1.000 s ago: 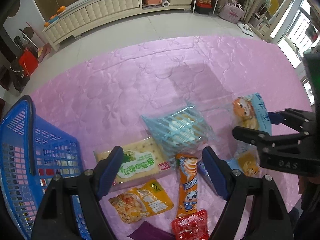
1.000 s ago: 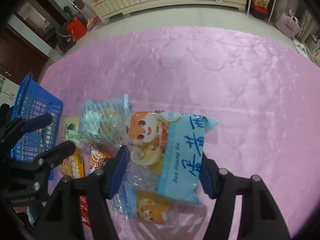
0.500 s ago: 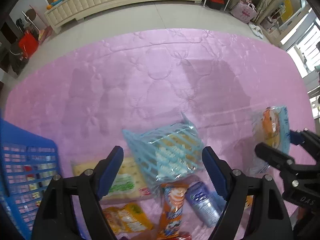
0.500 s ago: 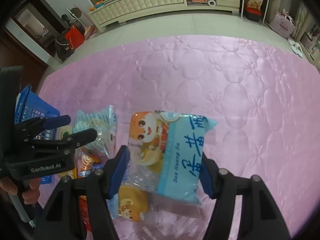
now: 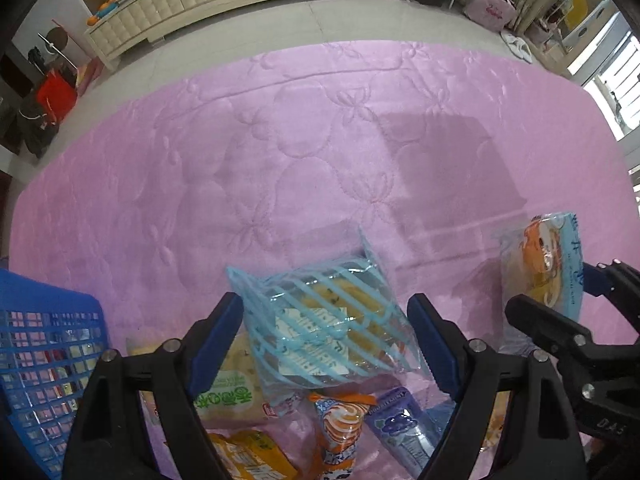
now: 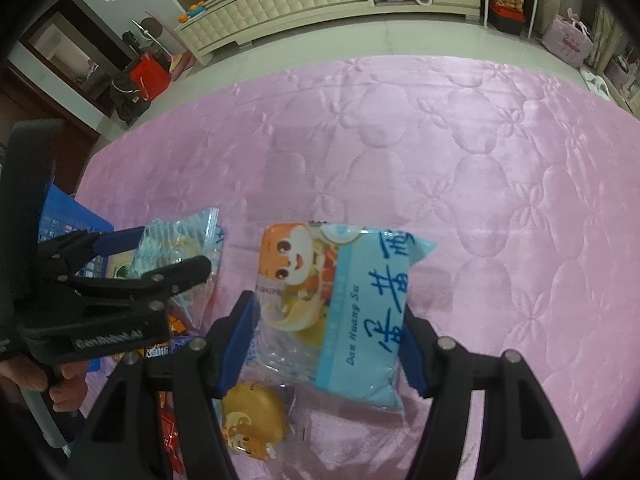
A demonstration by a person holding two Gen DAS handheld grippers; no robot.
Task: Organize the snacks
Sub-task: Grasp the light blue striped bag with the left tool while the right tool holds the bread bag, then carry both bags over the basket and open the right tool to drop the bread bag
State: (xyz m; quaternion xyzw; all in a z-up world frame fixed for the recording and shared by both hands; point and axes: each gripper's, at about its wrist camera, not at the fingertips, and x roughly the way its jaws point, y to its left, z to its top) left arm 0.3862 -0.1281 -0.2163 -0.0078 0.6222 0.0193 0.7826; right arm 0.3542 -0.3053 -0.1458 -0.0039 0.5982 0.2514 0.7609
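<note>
My left gripper [image 5: 325, 326] is shut on a clear snack bag with light-blue stripes [image 5: 320, 328] and holds it above the pink quilt [image 5: 320, 152]. My right gripper [image 6: 328, 316] is shut on a light-blue snack bag with an orange cartoon animal [image 6: 340, 304]; that bag also shows in the left wrist view [image 5: 548, 260]. Below the left gripper lie a green-label cracker pack [image 5: 228, 392], an orange-and-white wrapper [image 5: 336, 424], a purple-blue pack [image 5: 400, 428] and a yellow bag [image 5: 248, 456]. A blue plastic basket [image 5: 44, 368] stands at the left.
A small round yellow cake pack [image 6: 252, 420] and a red wrapper [image 6: 168, 436] lie under the right gripper. The left gripper and the hand on it show in the right wrist view [image 6: 120, 284]. A cream cabinet [image 5: 192, 0] stands beyond the quilt.
My left gripper has closed on the striped bag and lifted it off the pile. The right gripper has kept its bag and risen a little. The basket has slid toward the left edge.
</note>
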